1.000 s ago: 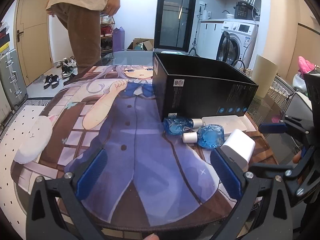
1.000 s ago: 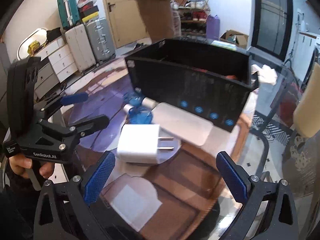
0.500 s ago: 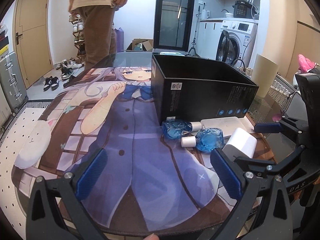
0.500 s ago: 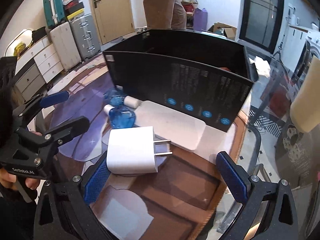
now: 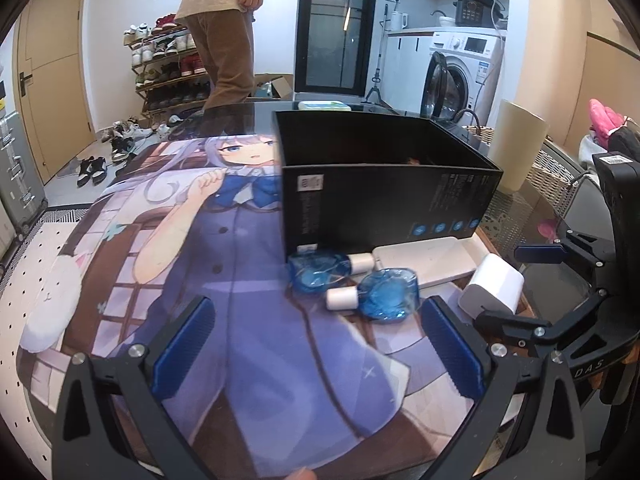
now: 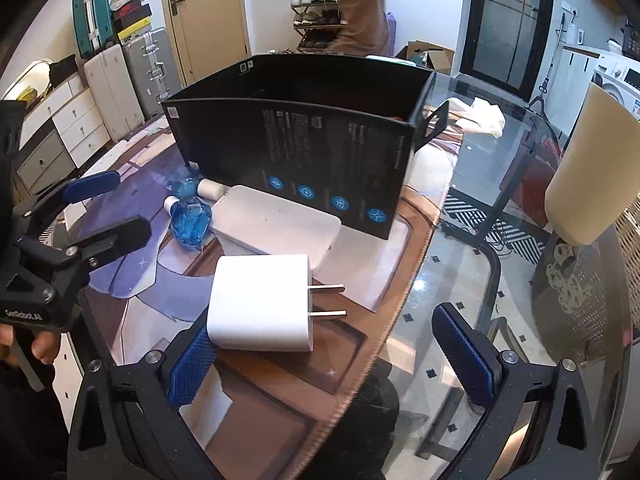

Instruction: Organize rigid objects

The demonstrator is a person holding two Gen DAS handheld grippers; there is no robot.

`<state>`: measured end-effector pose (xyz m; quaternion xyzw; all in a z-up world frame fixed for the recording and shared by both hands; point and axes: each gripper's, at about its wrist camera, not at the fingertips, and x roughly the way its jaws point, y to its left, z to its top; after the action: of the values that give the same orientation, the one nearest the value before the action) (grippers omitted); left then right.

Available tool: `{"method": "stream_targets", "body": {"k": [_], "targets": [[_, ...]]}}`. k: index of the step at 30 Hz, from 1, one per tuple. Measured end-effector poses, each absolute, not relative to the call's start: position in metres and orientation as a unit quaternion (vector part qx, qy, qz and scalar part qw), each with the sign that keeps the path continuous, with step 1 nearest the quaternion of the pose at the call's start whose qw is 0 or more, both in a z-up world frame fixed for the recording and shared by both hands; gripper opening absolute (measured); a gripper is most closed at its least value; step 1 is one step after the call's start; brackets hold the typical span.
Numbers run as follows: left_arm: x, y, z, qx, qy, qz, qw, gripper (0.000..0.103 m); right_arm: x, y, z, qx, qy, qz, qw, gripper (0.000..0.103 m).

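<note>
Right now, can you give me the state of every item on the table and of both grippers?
Black box: upright, top open.
White charger: lying flat, prongs pointing right.
White power bank: lying flat beside the box.
Two blue bottles: on their sides, capped.
Left gripper: jaws open, empty.
Right gripper: jaws open, charger by the left jaw.

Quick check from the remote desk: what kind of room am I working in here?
Most likely a lived-in apartment, an entry and laundry corner: a washing machine under a counter, a shoe rack by the door, and suitcases against the wall. You're at a glass table.
</note>
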<state>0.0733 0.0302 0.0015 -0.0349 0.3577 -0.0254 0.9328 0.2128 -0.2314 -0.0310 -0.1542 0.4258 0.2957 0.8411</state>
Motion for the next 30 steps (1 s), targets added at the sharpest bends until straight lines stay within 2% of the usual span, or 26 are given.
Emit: {"method": "stream_targets", "body": {"k": [30], "targets": [[0.105,0.012,-0.011,-0.027,0.432,-0.019,0.901,0.103,0.216,-0.233,-0.032,-0.153,0.432,0.317,0.83,0.102]]}}
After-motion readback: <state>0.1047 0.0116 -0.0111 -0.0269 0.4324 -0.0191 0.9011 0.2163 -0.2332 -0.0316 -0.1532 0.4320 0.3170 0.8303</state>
